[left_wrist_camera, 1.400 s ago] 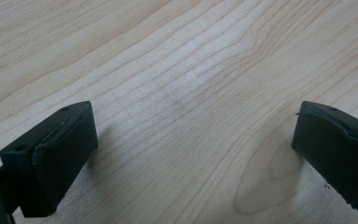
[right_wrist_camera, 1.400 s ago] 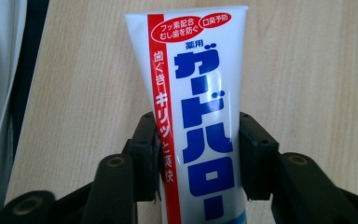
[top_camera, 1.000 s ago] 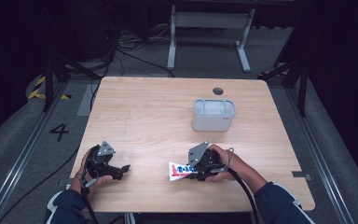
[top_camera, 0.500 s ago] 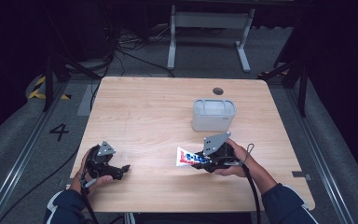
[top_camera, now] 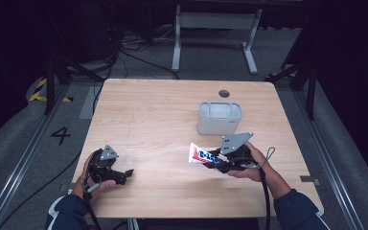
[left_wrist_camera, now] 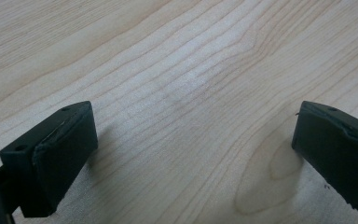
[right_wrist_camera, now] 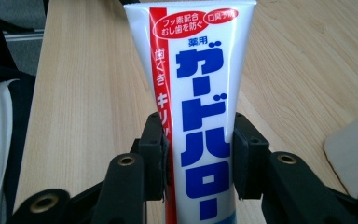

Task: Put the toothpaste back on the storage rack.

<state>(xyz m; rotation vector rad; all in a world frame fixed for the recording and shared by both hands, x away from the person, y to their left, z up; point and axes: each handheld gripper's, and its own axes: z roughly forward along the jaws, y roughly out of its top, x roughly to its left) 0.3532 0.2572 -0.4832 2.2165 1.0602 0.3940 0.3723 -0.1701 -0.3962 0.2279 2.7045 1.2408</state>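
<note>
A white toothpaste tube with blue and red print is clamped between the two black jaws of my right gripper. In the high view the tube is lifted off the wooden table, pointing left from my right gripper, just in front of a white rectangular container. My left gripper rests low over the table's front left, jaws wide apart. In the left gripper view its fingers frame bare wood grain with nothing between them.
The white container stands right of centre; its corner shows at the right in the right gripper view. A round cable hole lies near the far edge. A metal stand and cables are on the floor beyond the table.
My right gripper has carried the tube up and to the right, toward the white container. The left gripper has stayed in place.
</note>
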